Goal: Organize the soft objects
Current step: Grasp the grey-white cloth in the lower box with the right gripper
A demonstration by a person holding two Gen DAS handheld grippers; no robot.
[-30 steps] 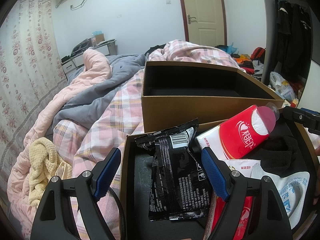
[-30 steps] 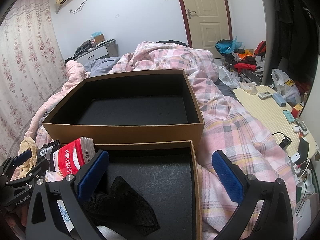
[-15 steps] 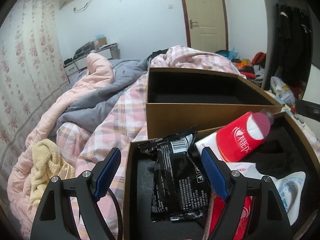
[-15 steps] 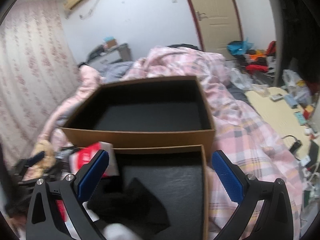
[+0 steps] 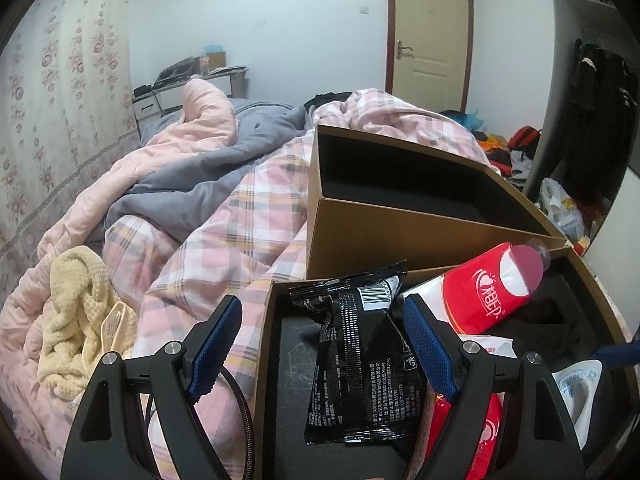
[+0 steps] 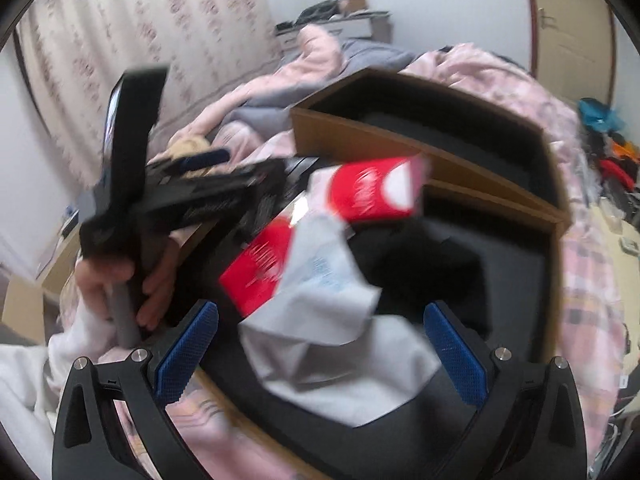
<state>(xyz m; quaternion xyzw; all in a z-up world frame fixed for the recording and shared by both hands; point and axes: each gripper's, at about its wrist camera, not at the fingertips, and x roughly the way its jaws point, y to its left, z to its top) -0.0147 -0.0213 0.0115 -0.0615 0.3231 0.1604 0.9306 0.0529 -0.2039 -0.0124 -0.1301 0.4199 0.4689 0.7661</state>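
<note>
So both grippers are hanging over the near box on the bed, and neither has anything in it: the left gripper has its jaws spread wide with the black snack packet lying between them but not touched, and the right gripper is just as wide open above the white pouch, though that view is badly motion-blurred, so take the details loosely. The packet lies flat on the box floor at the left end, long axis running near to far, barcode end pointing to the far wall. My guess is it's light, crinkly and a bit slippery, so I'd pinch it across the narrow width near the middle rather than by a sealed edge. The red tissue pack leans tilted just right of it, top end up against the far rim; soft and squashy, easy to grab around the body. A second red pack and something black and cloth-like sit under or beside the pouch. The far box looks empty from here, and a yellow knit cloth is out on the bed, far left.
</note>
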